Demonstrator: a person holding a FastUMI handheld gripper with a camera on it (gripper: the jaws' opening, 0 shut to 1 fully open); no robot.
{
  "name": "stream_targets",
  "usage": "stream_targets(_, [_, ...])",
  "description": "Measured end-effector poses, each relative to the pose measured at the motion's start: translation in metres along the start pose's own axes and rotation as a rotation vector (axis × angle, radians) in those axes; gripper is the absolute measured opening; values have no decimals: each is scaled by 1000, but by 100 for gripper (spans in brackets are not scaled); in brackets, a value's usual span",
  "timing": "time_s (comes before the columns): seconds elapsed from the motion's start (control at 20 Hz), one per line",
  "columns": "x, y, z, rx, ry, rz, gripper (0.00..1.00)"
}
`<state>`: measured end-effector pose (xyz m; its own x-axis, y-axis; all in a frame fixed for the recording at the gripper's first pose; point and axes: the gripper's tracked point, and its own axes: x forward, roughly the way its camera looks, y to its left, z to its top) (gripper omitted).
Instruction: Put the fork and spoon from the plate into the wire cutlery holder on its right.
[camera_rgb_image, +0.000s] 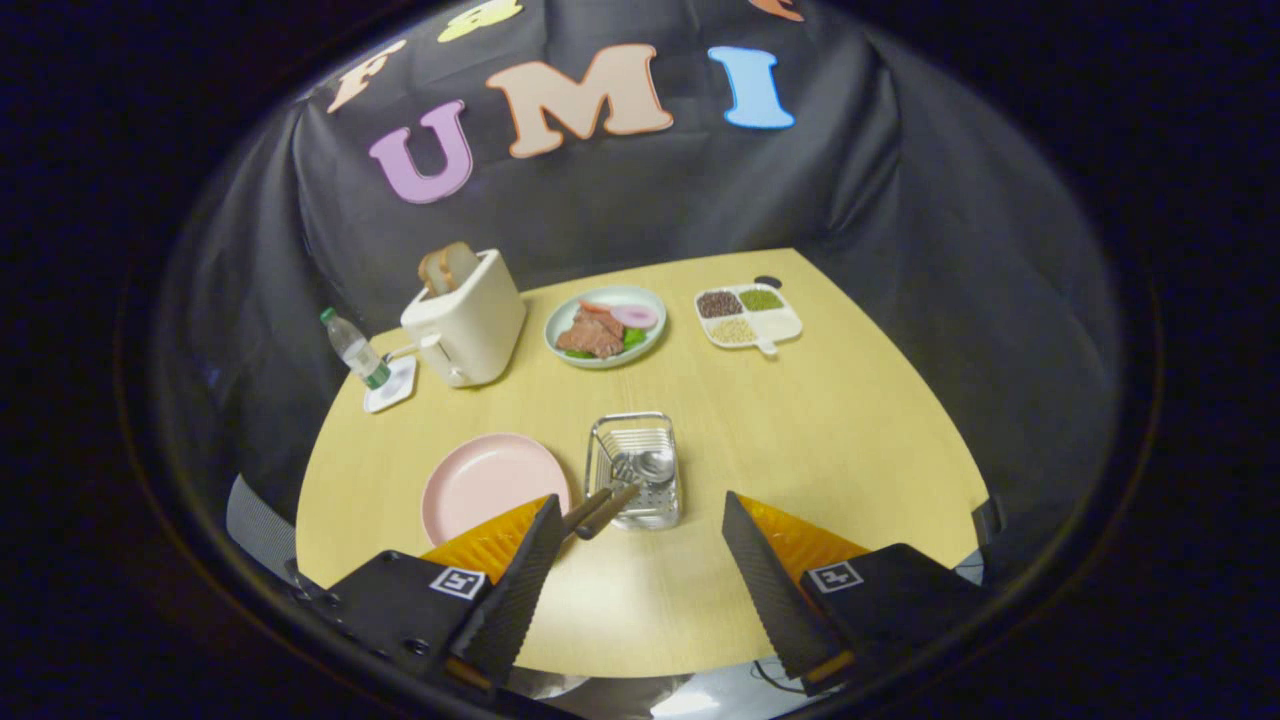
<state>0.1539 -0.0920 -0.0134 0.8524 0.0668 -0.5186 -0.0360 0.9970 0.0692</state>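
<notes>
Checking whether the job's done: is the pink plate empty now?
Empty: the pink plate is bare, while fork and spoon lie in the wire holder. The gripper is open.

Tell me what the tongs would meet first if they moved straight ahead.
Probably the wire cutlery holder, already holding fork and spoon, just ahead of the open tongs. Depth is unclear.

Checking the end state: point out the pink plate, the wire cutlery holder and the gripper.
pink plate (480, 480): gripper view, bare centre.
wire cutlery holder (632, 420): gripper view, far rim.
gripper (640, 545): gripper view, open gap midway between fingertips.
</notes>
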Motion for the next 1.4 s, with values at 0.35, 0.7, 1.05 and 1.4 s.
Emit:
stream_targets(0.35, [-38, 47, -6, -79, -280, 8, 100])
stream_targets(0.7, [-100, 104, 52, -87, -596, 39, 100])
stream_targets(1.05, [-144, 107, 103, -90, -781, 3, 99])
stream_targets(1.4, [-147, 97, 101, -58, -778, -17, 99])
